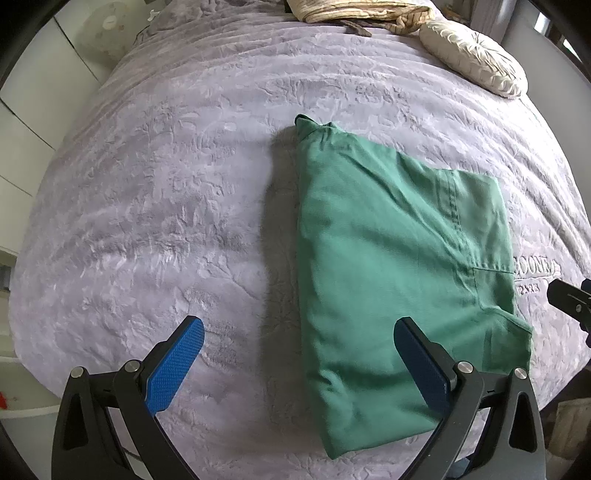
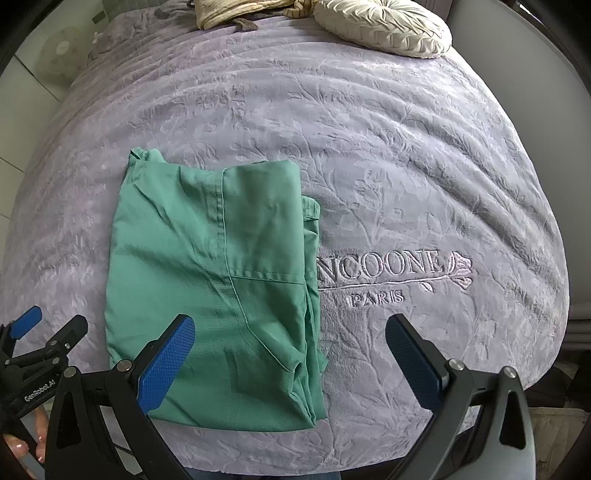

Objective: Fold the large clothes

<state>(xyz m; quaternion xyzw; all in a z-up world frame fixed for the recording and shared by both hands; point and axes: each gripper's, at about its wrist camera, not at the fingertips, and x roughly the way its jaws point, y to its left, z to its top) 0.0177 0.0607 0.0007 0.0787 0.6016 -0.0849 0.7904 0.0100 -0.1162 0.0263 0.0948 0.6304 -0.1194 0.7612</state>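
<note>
Both fisheye views look forward and down from the foot end of a lilac bedspread (image 1: pixel 155 206) toward the round cream cushion (image 2: pixel 388 29) at the far end. The left wrist camera sits left of the folded green garment (image 1: pixel 388 266), the right wrist camera to its right. They share the garment, cushion and embroidered lettering (image 2: pixel 384 273), all close below.

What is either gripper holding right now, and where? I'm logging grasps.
Nothing. The left gripper and right gripper both hang open above the folded green garment.
</note>
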